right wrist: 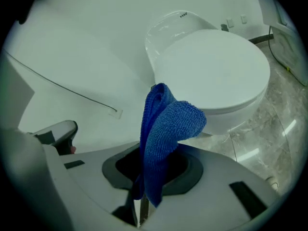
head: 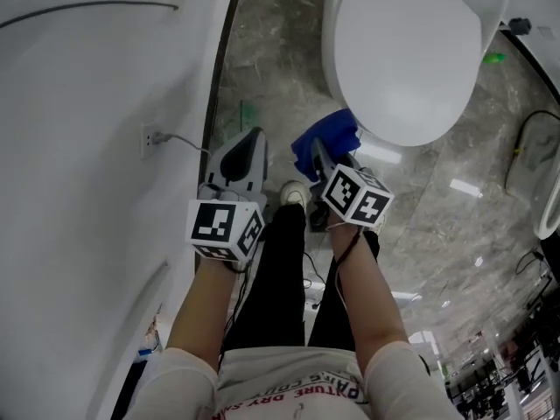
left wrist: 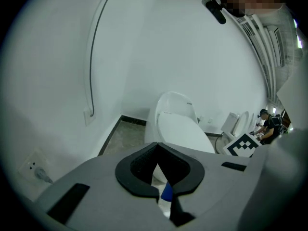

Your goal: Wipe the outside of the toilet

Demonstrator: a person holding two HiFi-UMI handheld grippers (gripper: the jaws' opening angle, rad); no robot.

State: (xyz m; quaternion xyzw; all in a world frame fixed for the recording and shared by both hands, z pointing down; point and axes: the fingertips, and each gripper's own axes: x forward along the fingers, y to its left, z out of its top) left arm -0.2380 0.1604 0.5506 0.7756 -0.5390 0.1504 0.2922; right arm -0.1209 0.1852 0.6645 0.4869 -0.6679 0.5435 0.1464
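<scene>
Right tool (head: pixel 318 153): your jaws are clamped on the blue cloth (right wrist: pixel 166 129), which stands out of them in a folded bunch. The cloth is at the front edge of the toilet (head: pixel 402 59); whether it touches cannot be told. Toilet lid is down, and the bowl stands on the marble floor (head: pixel 271 51) close to the white wall (head: pixel 87 164). Left tool (head: pixel 248 140): your jaws are drawn together with nothing between them, held beside the right tool on the wall side, clear of the toilet. A wall socket (head: pixel 150 136) with a cable sits near it.
</scene>
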